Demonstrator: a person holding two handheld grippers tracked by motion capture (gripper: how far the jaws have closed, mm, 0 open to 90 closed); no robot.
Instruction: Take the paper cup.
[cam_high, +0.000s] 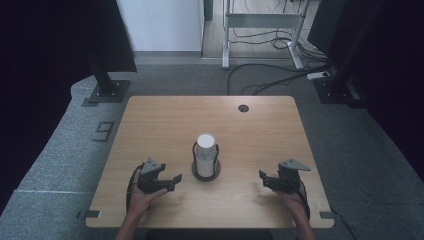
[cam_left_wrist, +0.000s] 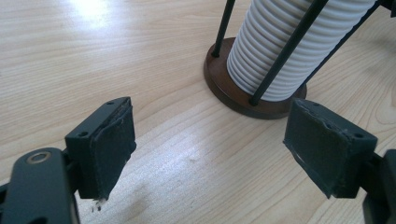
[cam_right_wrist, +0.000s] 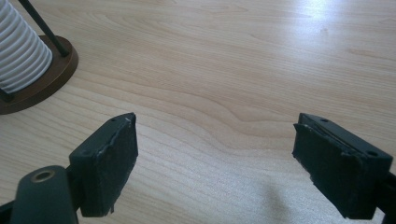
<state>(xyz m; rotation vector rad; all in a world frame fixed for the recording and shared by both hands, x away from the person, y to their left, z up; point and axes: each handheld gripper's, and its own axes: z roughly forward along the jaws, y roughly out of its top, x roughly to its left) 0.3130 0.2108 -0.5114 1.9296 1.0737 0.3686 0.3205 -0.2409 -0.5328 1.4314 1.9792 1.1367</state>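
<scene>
Stack of white paper cups (cam_high: 205, 150) at table centre, upright in a dispenser stand: round brown base (cam_high: 206, 174), thin black rods (cam_high: 194, 152) rising around the stack. Long axis vertical, top cup open to the ceiling.

Left gripper (cam_high: 170, 180) near-left of the stand, held low over the wooden table (cam_high: 260, 130), jaws pointing right and slightly far. Jaws wide apart, nothing between the pads but bare wood; seen from the left gripper view, the ribbed cup stack (cam_left_wrist: 285, 42) and the brown base (cam_left_wrist: 233, 93) just ahead and to the right of the gap, not inside it.

Right gripper (cam_high: 266, 178) near-right of the stand, pointing left toward it. Jaws open, gripping nothing, only table grain between the pads. In the right gripper view, the cup stack (cam_right_wrist: 21, 51) and base (cam_right_wrist: 44, 77) off at the far-left corner, well apart from the jaws.

Key relation: stack between the two grippers, slightly farther back on the table than both. Left gripper clearly nearer, close beside the base; right gripper well apart. Probably best taken from the left side, or from above, since the rods block part of a sideways grasp and the cups likely leave only upward along the vertical axis. Probably no contact with stand or cups yet on either side.
</scene>
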